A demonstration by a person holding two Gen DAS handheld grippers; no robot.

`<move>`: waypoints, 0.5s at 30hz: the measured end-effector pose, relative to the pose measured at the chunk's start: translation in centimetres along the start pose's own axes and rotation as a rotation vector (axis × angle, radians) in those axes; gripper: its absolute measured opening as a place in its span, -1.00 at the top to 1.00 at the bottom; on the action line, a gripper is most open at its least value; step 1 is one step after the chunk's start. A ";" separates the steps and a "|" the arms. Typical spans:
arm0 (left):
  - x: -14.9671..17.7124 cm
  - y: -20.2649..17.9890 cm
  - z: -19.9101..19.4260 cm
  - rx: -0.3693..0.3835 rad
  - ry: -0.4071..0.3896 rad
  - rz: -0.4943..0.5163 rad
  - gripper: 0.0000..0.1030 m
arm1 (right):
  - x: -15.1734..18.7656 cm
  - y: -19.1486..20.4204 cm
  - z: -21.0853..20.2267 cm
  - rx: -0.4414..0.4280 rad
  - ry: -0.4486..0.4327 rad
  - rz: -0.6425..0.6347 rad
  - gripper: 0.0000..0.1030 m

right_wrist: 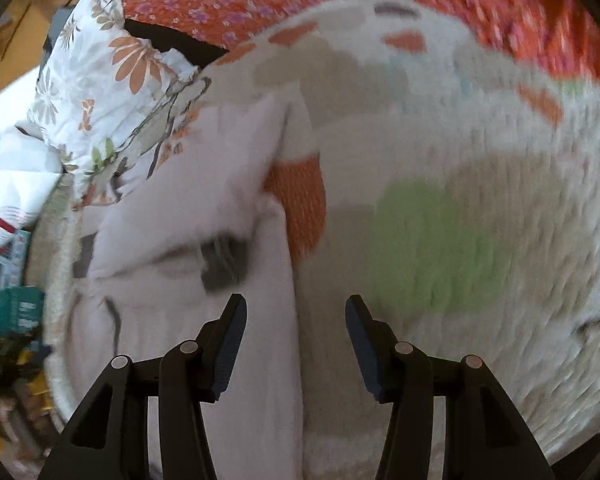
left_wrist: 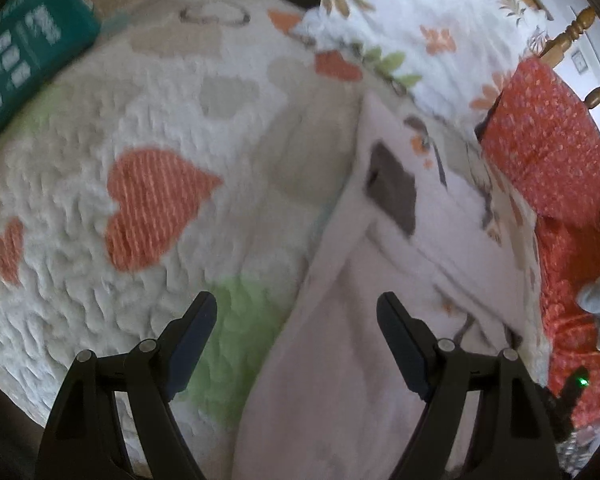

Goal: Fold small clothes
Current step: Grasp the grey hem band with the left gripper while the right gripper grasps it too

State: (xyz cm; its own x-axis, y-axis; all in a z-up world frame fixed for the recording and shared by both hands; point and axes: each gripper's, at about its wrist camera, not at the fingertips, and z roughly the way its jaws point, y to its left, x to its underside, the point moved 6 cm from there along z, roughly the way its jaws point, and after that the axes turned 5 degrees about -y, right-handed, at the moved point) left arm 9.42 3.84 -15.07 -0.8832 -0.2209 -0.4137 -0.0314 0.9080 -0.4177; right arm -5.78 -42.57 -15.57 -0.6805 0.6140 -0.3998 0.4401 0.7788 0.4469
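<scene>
Both tongs, left (left_wrist: 296, 312) and right (right_wrist: 296, 314), hang spread, empty, above pale pink, grey-patched garment (left_wrist: 380, 240).

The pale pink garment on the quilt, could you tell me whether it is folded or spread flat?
Partly folded: the pale pink garment shows overlapping layers and creases.

Black left gripper (left_wrist: 296, 312), navy pads, silver rivets, right gripper (right_wrist: 296, 314) alike

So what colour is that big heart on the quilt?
Orange with fine pale stripes; the heart on the quilt shows best in the left wrist view.
</scene>
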 end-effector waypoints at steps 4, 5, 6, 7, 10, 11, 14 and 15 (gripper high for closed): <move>2.1 1.4 0.5 0.043 0.038 -0.042 -0.57 | 2.1 0.4 -0.5 -0.095 0.007 -0.012 -0.10; 2.6 1.5 0.5 0.063 0.037 -0.050 -0.52 | 2.5 0.6 -0.5 -0.115 0.012 -0.013 -0.10; 3.2 1.5 0.4 0.074 0.027 -0.045 -0.48 | 2.9 0.9 -0.5 -0.143 0.021 -0.011 -0.10; 3.7 1.3 0.2 0.074 0.017 -0.026 -0.36 | 3.4 1.1 -0.5 -0.174 0.033 -0.007 -0.10; 5.5 0.9 -0.2 0.096 0.016 0.012 -0.09 | 4.7 1.5 -0.5 -0.238 0.048 0.000 -0.11; 6.0 0.8 -0.4 0.106 0.014 0.018 -0.02 | 5.4 1.7 -0.5 -0.276 0.061 0.009 -0.11; 7.7 0.5 -0.7 0.132 0.016 0.026 0.06 | 6.9 2.0 -0.7 -0.338 0.073 0.017 -0.11; 8.5 0.5 -0.9 0.145 0.013 0.022 0.06 | 7.3 2.0 -0.7 -0.354 0.079 0.019 -0.11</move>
State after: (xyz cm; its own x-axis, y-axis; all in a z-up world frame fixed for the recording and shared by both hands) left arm 1.52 2.75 -18.07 -0.8889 -0.1960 -0.4141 0.0551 0.8516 -0.5213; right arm -10.23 -36.60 -17.03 -0.7237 0.6051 -0.3318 0.2326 0.6665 0.7083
